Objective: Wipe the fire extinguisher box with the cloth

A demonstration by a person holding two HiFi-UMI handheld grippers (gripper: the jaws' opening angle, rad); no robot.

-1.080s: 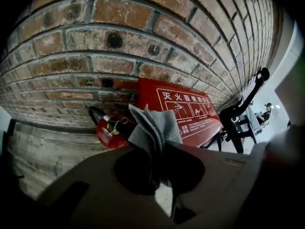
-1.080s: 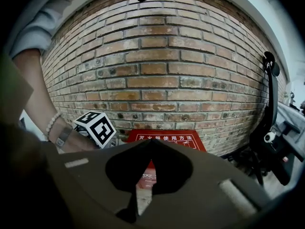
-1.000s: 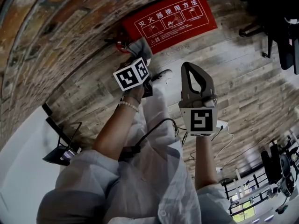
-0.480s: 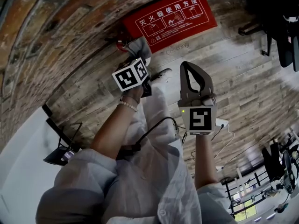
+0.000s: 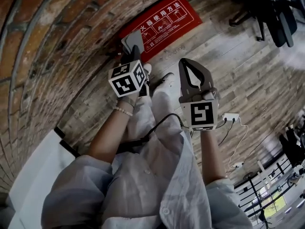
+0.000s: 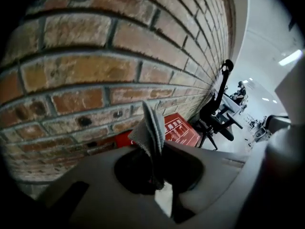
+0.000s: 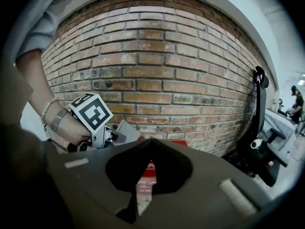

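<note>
Grips a folded grey cloth (image 6: 150,128) in the left hand-held gripper (image 5: 131,56), closed tight on the lower part, with the loose end fanning out past the tips. Holds that cloth at the left end of the red fire extinguisher box (image 5: 164,20) as seen from the head view; cannot tell whether touching or just above it. Places the box on the wooden floor (image 5: 238,66), right at the floor's edge against the brick wall (image 5: 52,42), white printed face showing. Carries the right hand-held gripper (image 5: 186,63) closed on nothing, tips meeting, beside the left one, farther from the wall and aimed toward the box. Leaves a black office chair (image 5: 267,8) well apart from the box, and a white power strip (image 5: 230,117) on the floor near the right forearm.
</note>
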